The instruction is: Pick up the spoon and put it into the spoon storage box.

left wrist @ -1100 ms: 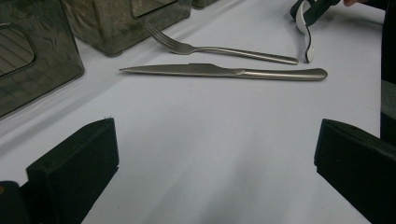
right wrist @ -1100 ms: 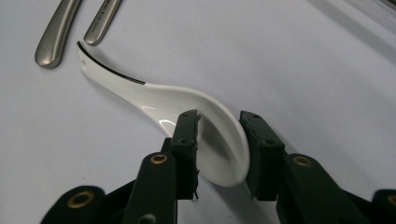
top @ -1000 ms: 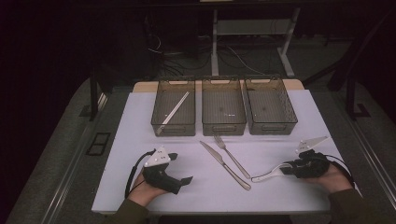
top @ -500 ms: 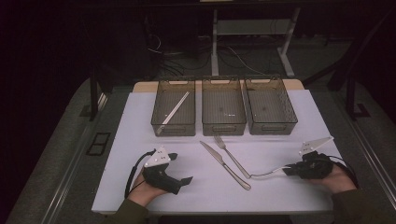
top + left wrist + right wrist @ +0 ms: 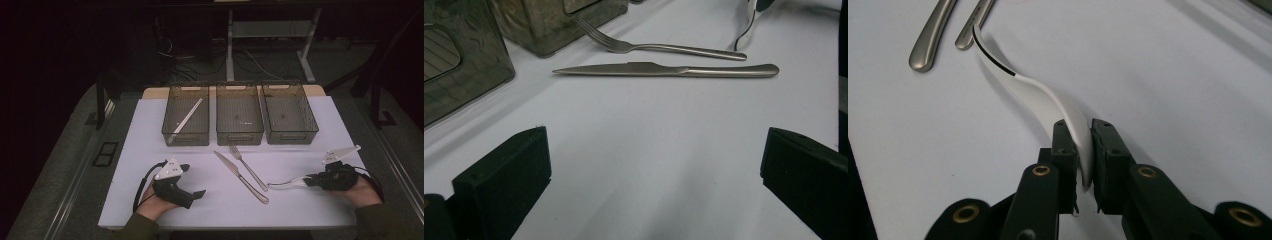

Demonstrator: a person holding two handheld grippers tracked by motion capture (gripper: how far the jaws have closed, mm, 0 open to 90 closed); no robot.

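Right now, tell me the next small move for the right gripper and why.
Probably lift. The right gripper has just closed its jaws on the handle of the white spoon, whose far end still lies low by the knife and fork. Raising it clears them before carrying it toward the empty right bin.

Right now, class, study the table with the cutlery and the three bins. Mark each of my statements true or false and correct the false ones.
1. The right gripper is clamped on a white spoon. True.
2. The left gripper holds the knife. False: its jaws are open; the knife lies on the table.
3. The fork lies in the middle bin. False: it lies on the table.
4. The left bin holds a long pale utensil. True.
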